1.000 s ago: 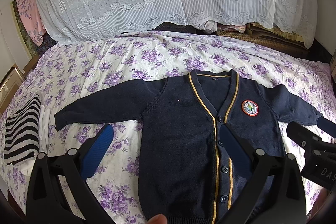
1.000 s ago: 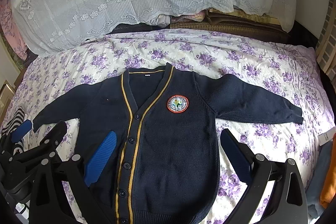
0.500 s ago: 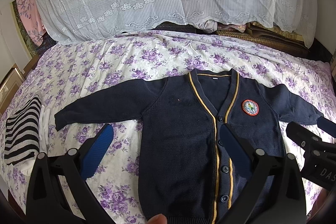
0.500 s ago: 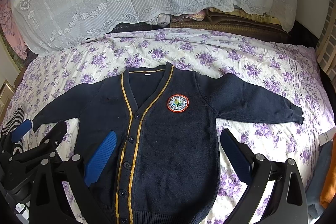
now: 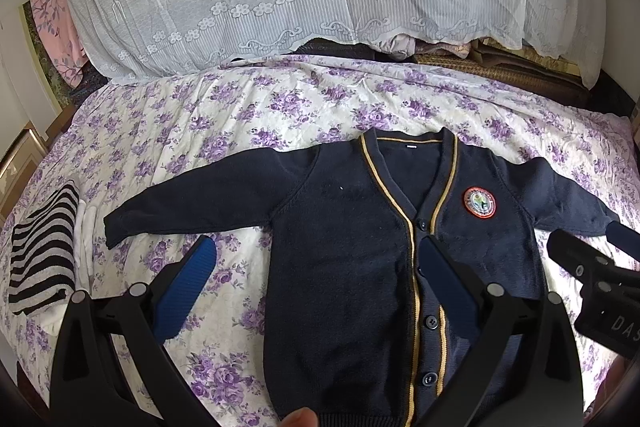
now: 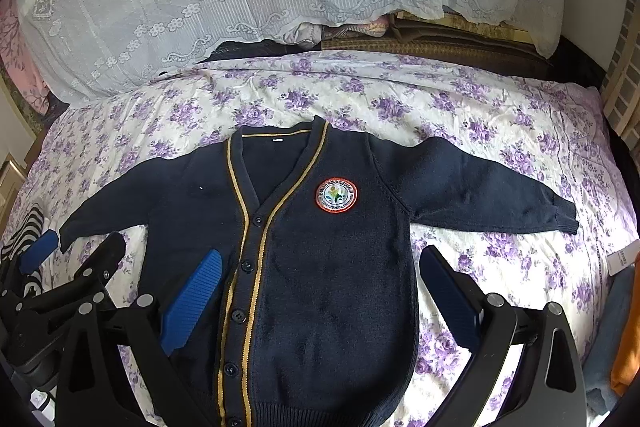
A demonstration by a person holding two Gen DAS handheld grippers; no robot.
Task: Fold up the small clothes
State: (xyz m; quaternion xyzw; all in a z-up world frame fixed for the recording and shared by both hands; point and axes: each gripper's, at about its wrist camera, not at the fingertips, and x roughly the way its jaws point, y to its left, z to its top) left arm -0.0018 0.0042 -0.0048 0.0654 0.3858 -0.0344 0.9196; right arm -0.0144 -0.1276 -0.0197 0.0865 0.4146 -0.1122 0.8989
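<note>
a navy cardigan (image 5: pixel 360 267) is laid flat and face up on the bed (image 5: pixel 240 131), buttoned, collar toward 12 o'clock and hem toward 6 o'clock, both sleeves spread outward. no fold is seen in it, so the task is judged to be at its start.

the left tool (image 5: pixel 316 283) is held above the garment's left half with its blue pads wide apart and nothing between them; one pad is over the floral sheet, the other over the button line. the right tool (image 6: pixel 320 291) is likewise held apart and empty, one pad over the placket side, the other over the sheet at 3 o'clock of the body.

for a neat first fold, the left sleeve (image 5: pixel 192 199), lying toward 9 o'clock, is best pinched near its cuff and carried across the chest, with the shoulder seam used as the crease line. the right sleeve (image 6: pixel 492 191) should be treated the same way. the knit is judged soft and likely to sag, so only a single layer should be gripped and the cloth kept low.

a folded striped garment (image 5: pixel 44 251) lies at 9 o'clock, well apart from the cardigan and best left undisturbed.
</note>
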